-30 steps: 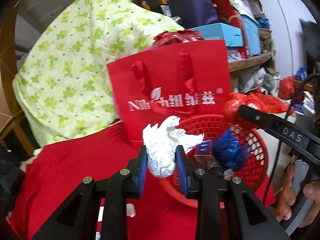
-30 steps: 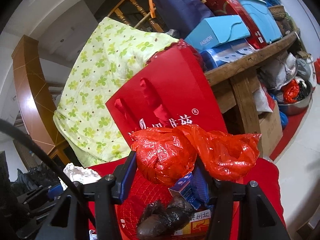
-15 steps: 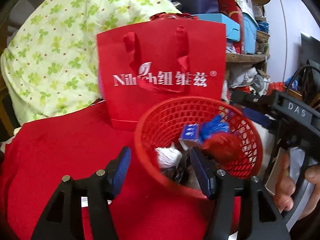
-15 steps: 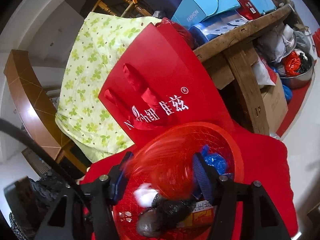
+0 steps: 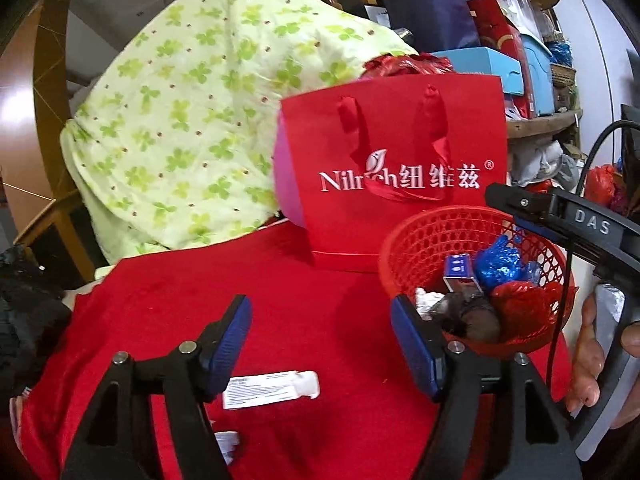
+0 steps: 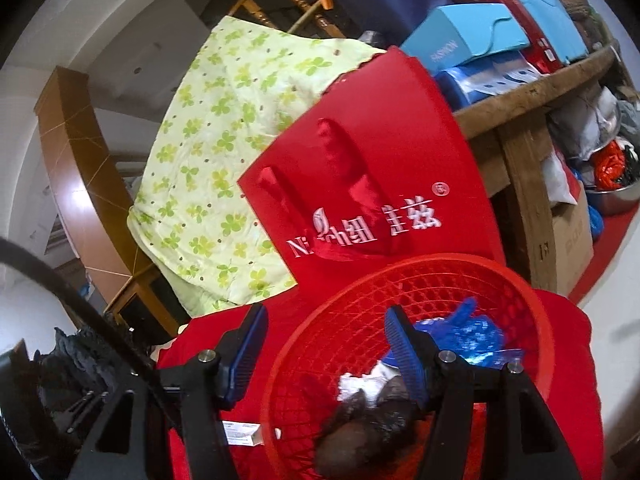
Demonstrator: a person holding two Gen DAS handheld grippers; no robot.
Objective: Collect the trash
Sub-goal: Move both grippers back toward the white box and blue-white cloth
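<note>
Red cloth covers the worktop [image 5: 168, 304]; left gripper [image 5: 320, 340] jaws opening, empty, above a flat white sachet [image 5: 272, 390]. Right gripper [image 6: 322, 346] jaws part-open, empty, straddling the mesh basket [image 6: 400, 280] of crumpled wrappers. Behind stands a glossy gift bag [image 5: 400, 152].

Red plastic mesh basket [image 5: 420, 240], glossy on the rim. Inside it, crinkled shiny blue plastic film [image 5: 498, 262] and glossy red plastic bag [image 5: 524, 308]. Behind stands a smooth, satin-sheened red paper bag [image 5: 396, 152] with ribbon handles. Matt red cloth [image 5: 300, 300] beneath; soft clover-print cotton [image 5: 200, 100] beyond.
</note>
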